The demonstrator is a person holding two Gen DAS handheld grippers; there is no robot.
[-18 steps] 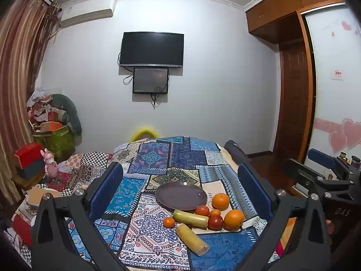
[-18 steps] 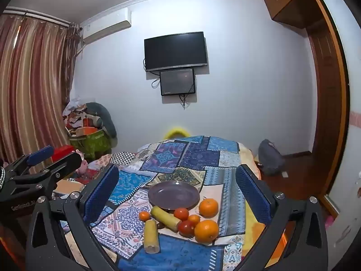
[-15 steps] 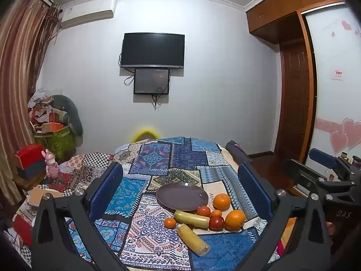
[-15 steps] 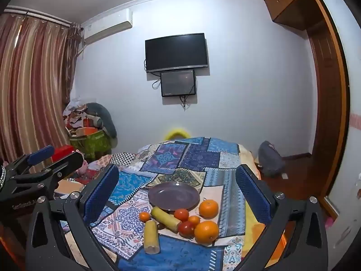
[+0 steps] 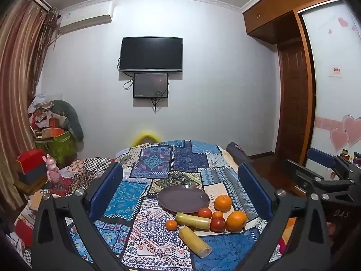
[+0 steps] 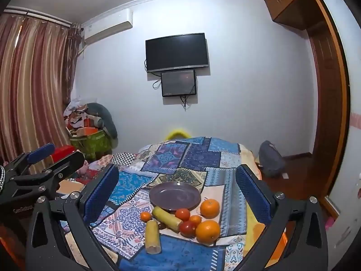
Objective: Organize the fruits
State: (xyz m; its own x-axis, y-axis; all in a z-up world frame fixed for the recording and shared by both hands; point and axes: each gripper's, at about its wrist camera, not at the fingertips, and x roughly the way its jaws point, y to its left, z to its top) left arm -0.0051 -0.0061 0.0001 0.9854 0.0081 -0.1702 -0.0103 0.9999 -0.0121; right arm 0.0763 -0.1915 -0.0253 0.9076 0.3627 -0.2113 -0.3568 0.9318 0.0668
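Observation:
A dark purple plate [image 5: 183, 198] [image 6: 174, 195] lies empty on a patchwork blue cloth. In front of it lie two big oranges [image 5: 236, 221] [image 6: 207, 230], small tangerines [image 5: 171, 225], red tomatoes [image 5: 218, 223] [image 6: 187, 228] and two yellow cut stalks [image 5: 194, 241] [image 6: 152, 236]. My left gripper [image 5: 180, 192] is open and empty, held above and short of the fruit. My right gripper [image 6: 177, 192] is open and empty too, to its right. Each gripper shows at the edge of the other's view.
The cloth [image 5: 158, 164] covers a bed that runs back to a white wall with a TV [image 5: 151, 54]. Boxes and clutter [image 5: 52, 135] stand at the left by a curtain. A wooden wardrobe [image 5: 293, 90] and a dark bag [image 6: 270, 160] are on the right.
Both views have shifted very slightly; the fruit and plate lie as before. Both grippers stay open.

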